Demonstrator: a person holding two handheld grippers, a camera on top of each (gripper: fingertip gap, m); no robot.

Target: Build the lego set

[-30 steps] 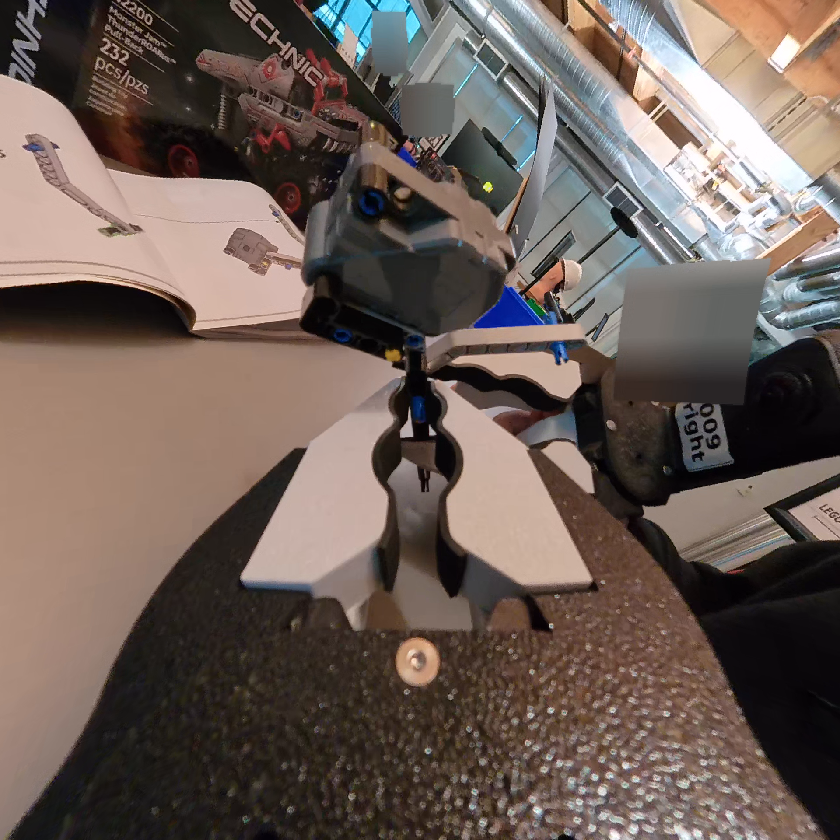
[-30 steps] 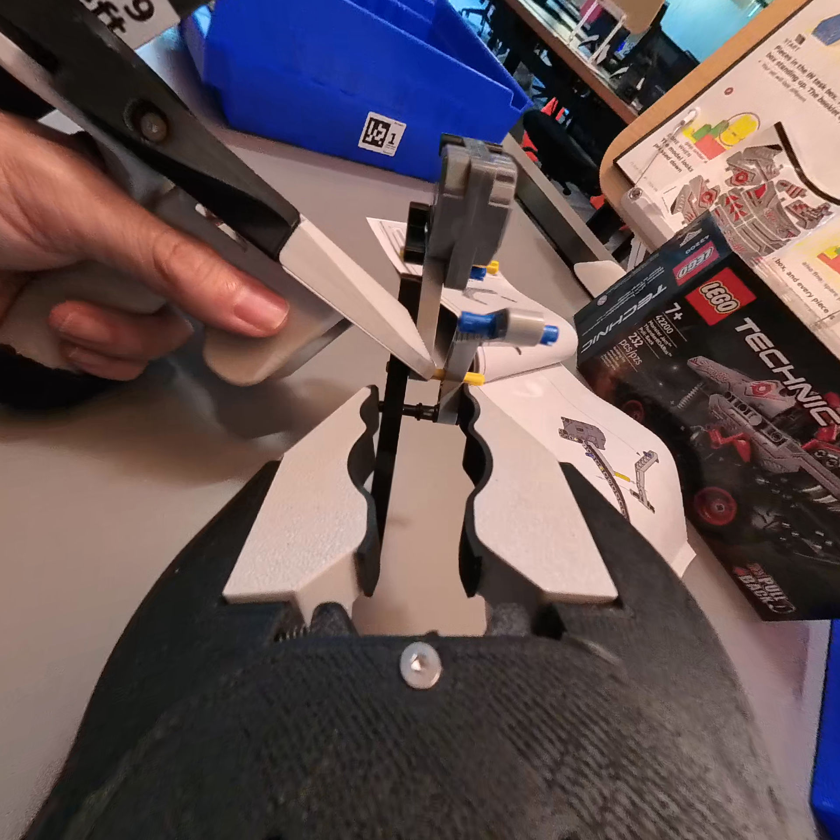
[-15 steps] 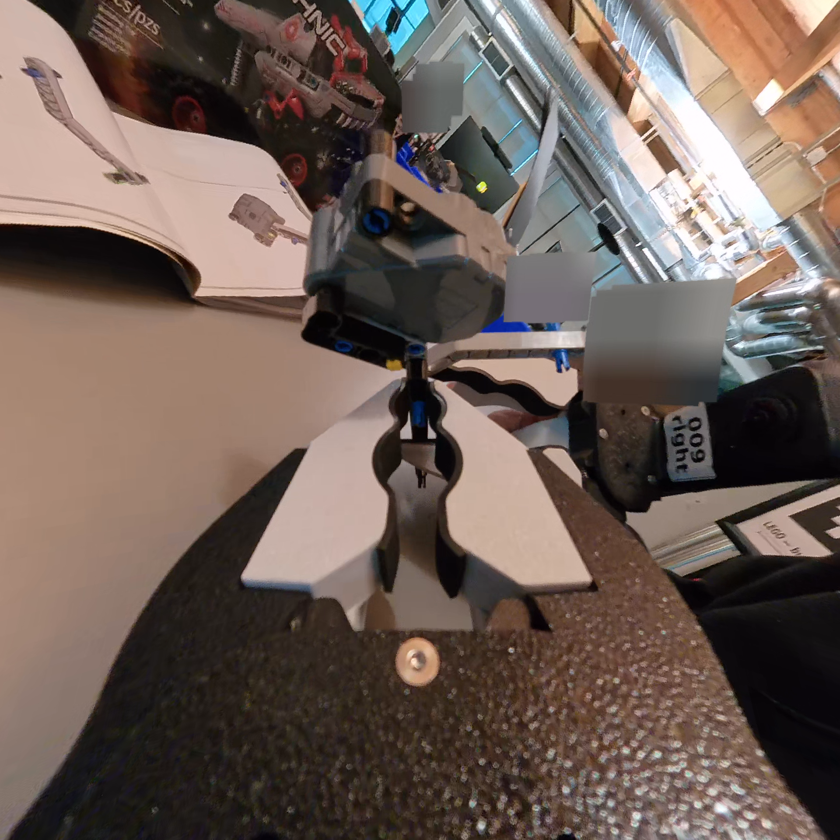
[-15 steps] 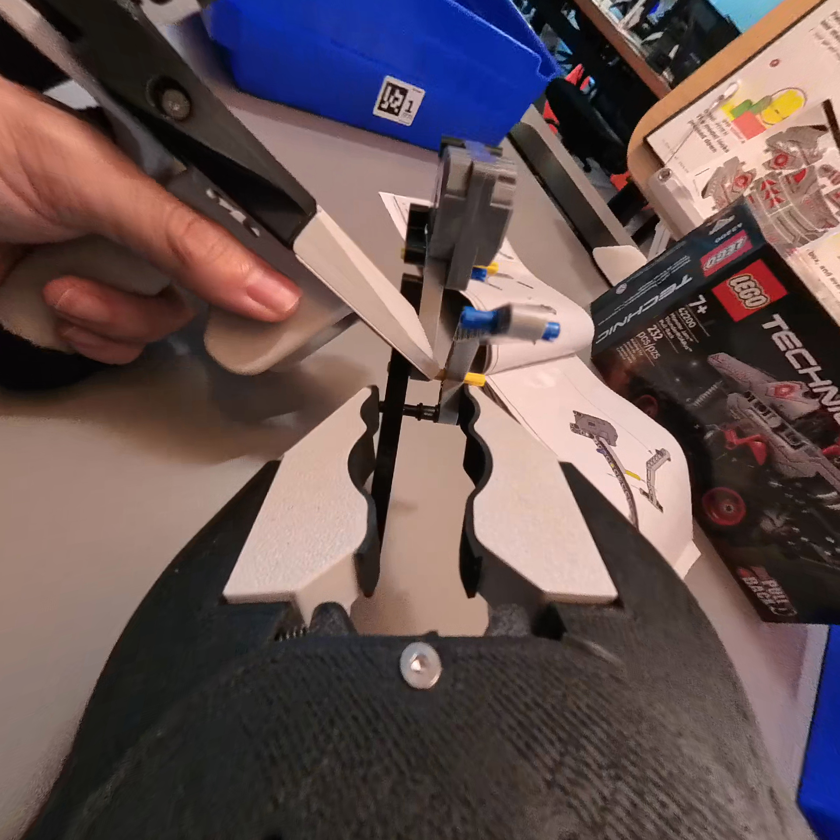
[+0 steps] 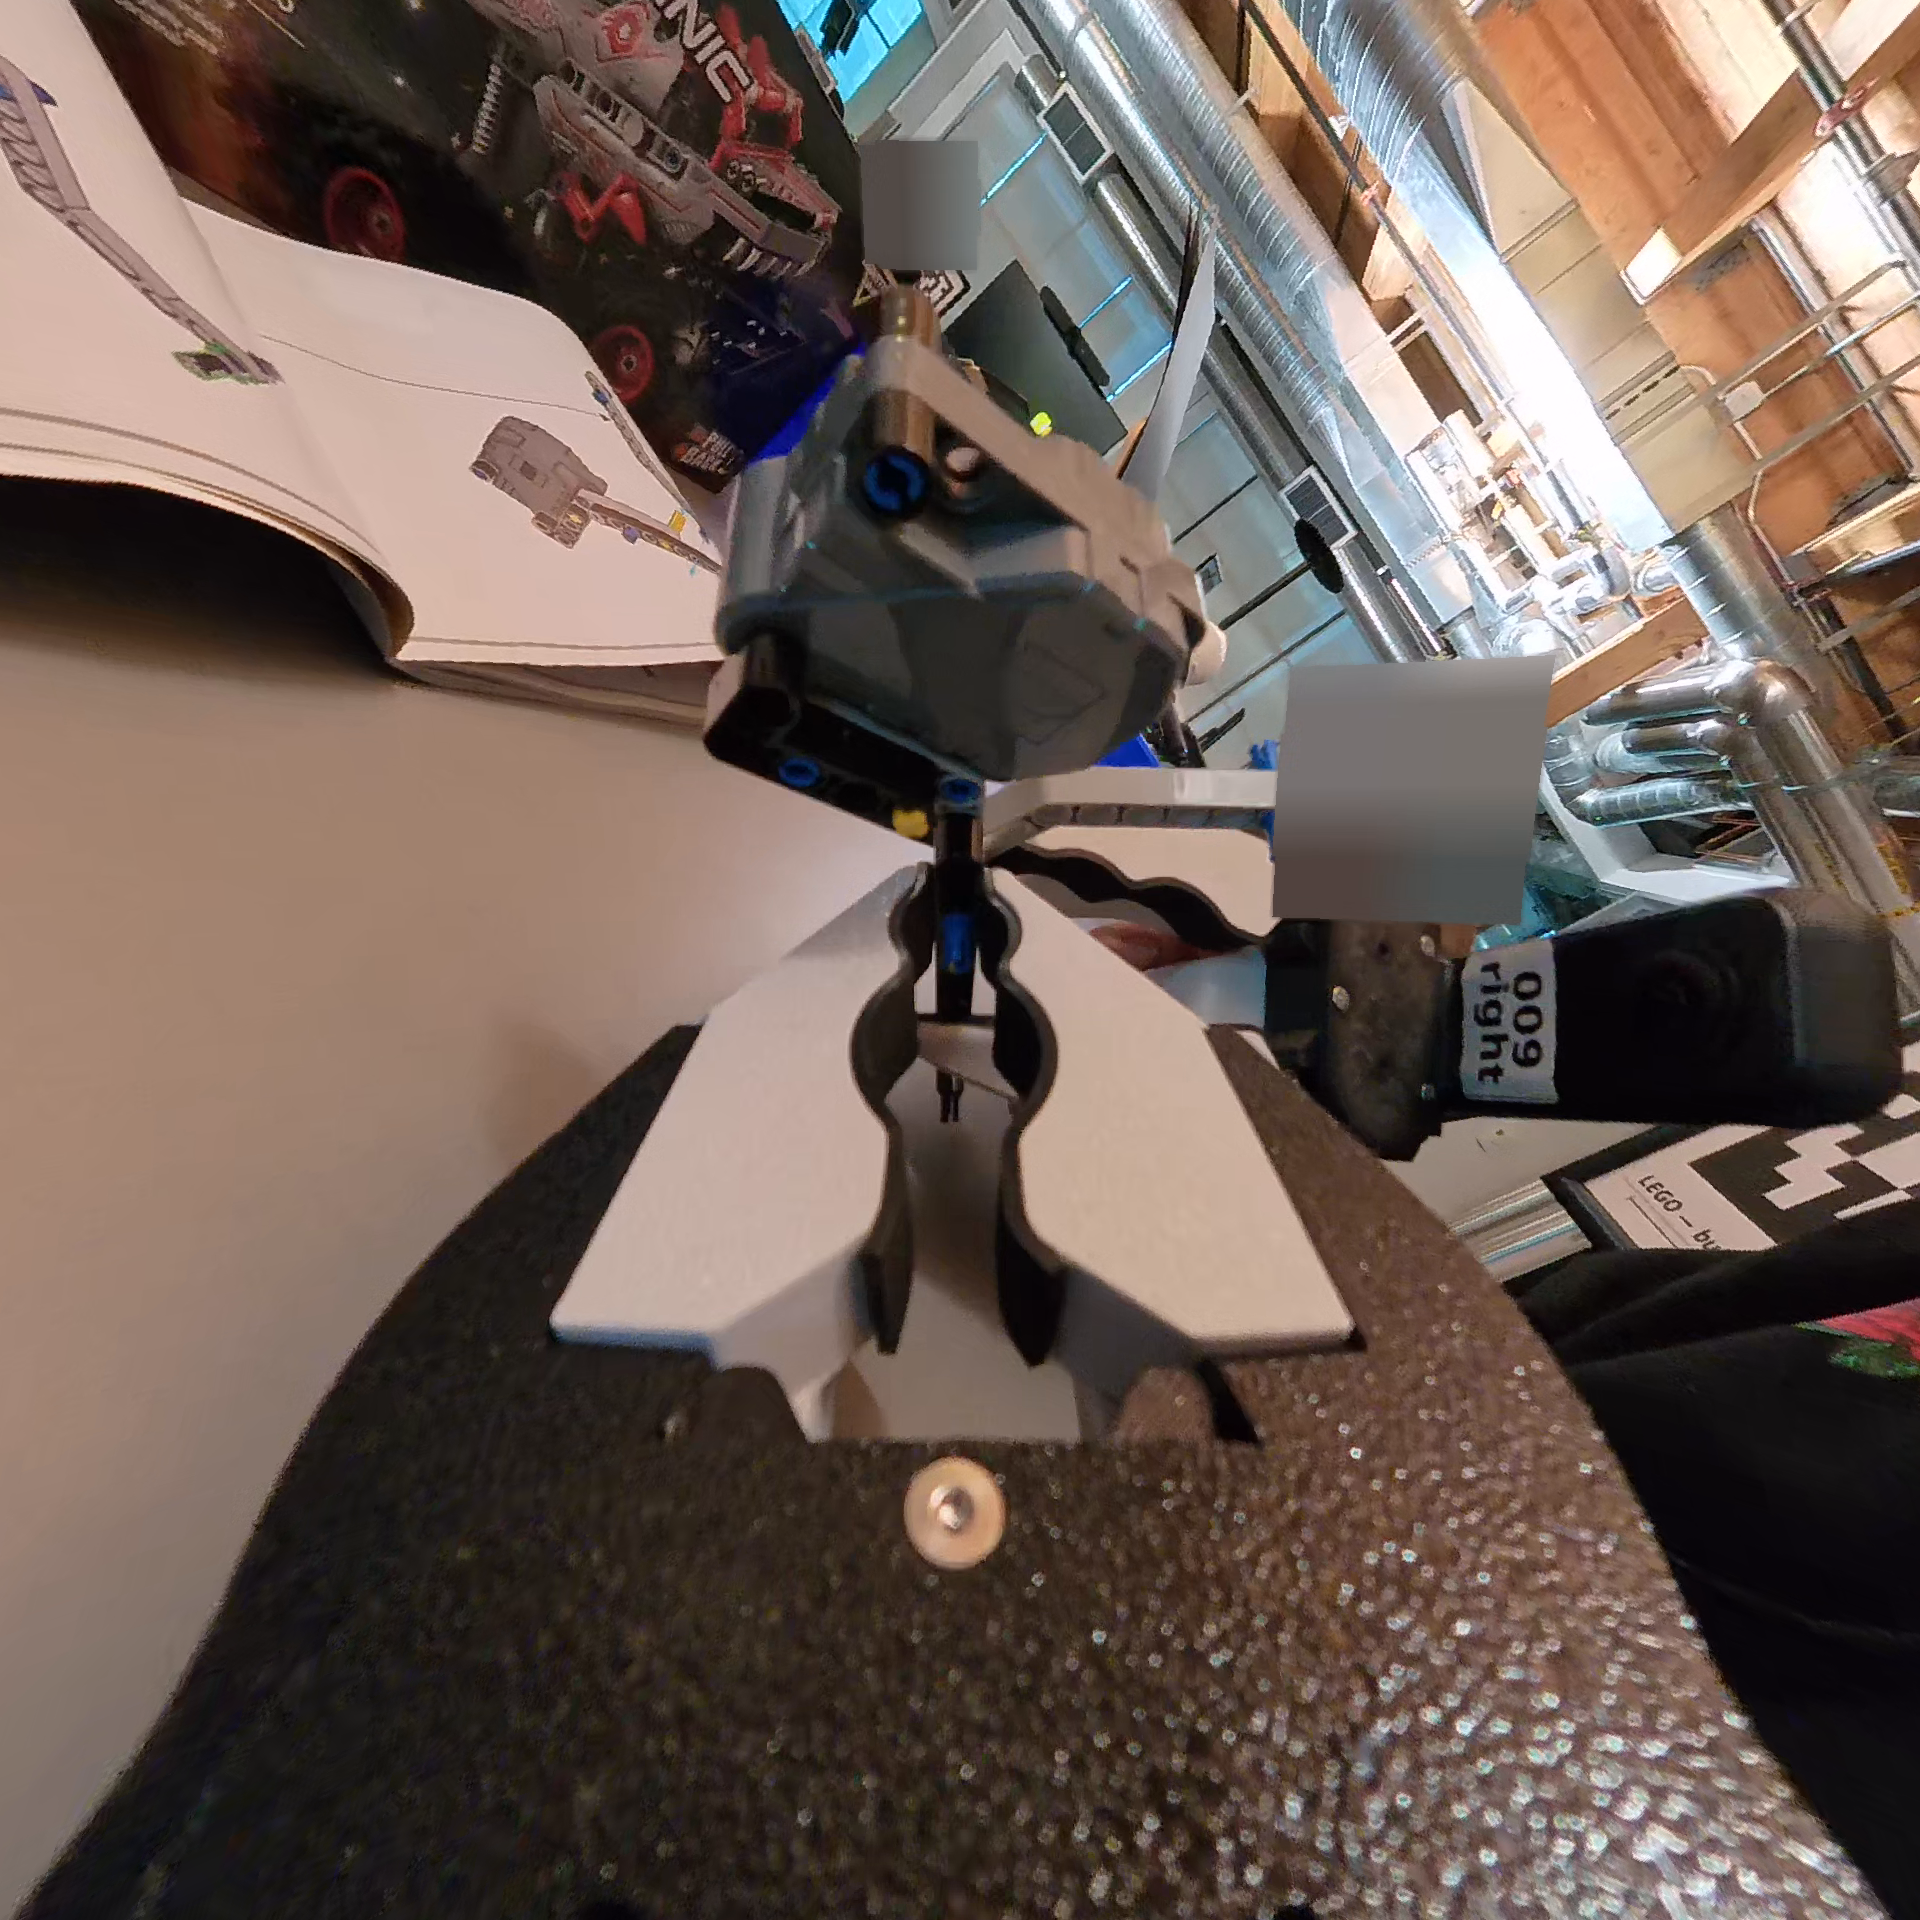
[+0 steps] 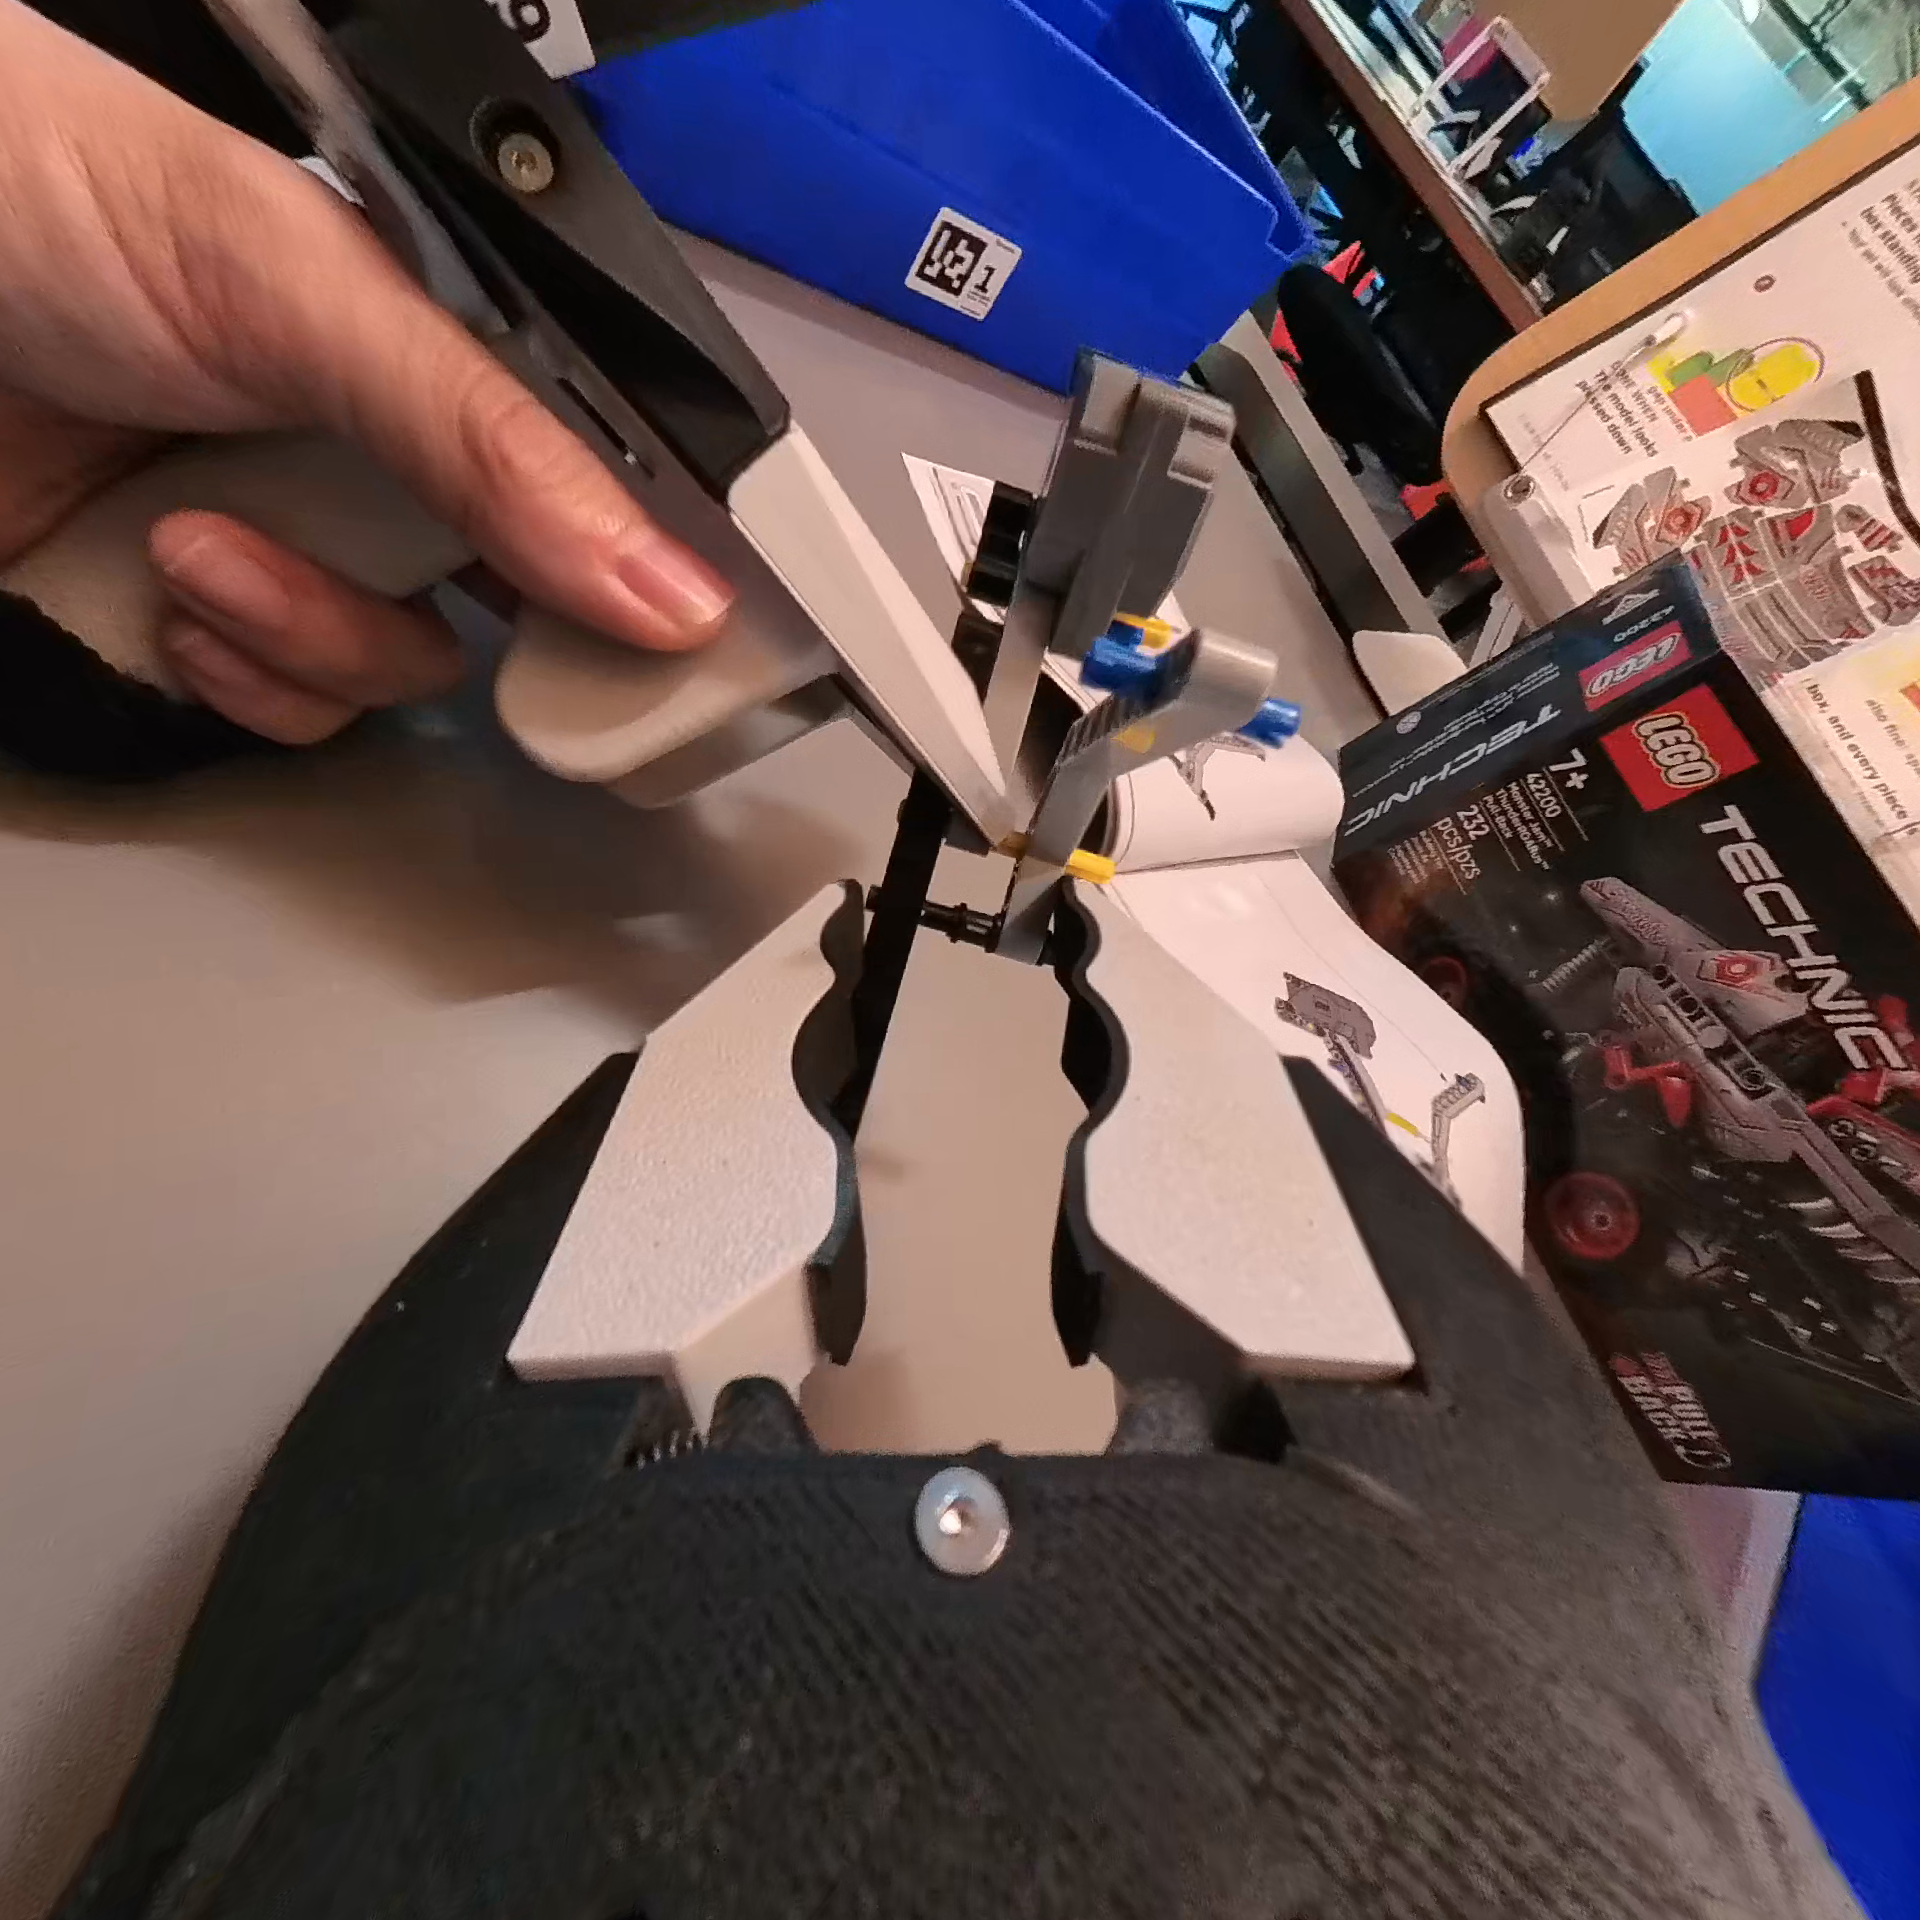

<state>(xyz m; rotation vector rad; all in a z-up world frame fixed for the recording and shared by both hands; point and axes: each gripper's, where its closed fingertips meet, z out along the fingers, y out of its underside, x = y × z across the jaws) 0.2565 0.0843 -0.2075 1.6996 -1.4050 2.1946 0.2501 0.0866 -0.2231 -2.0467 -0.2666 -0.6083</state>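
My left gripper [image 5: 954, 914]: jaws nearly closed, pinching thin black beam of lego model [image 5: 951, 623], held above tabletop [image 5: 312, 935]. My right gripper [image 6: 961, 914]: jaws narrowly parted, clamping same model's black and grey beams. Model's far side hidden. Blue bin [image 6: 935, 197] behind; contents out of sight. Set box [image 6: 1662, 987] edge cut off.

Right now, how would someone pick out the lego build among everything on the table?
Look past the blue bin and the dark set box to where both grippers meet. The lego assembly is held between them above the table: a grey block on a black beam, with blue and yellow pins.
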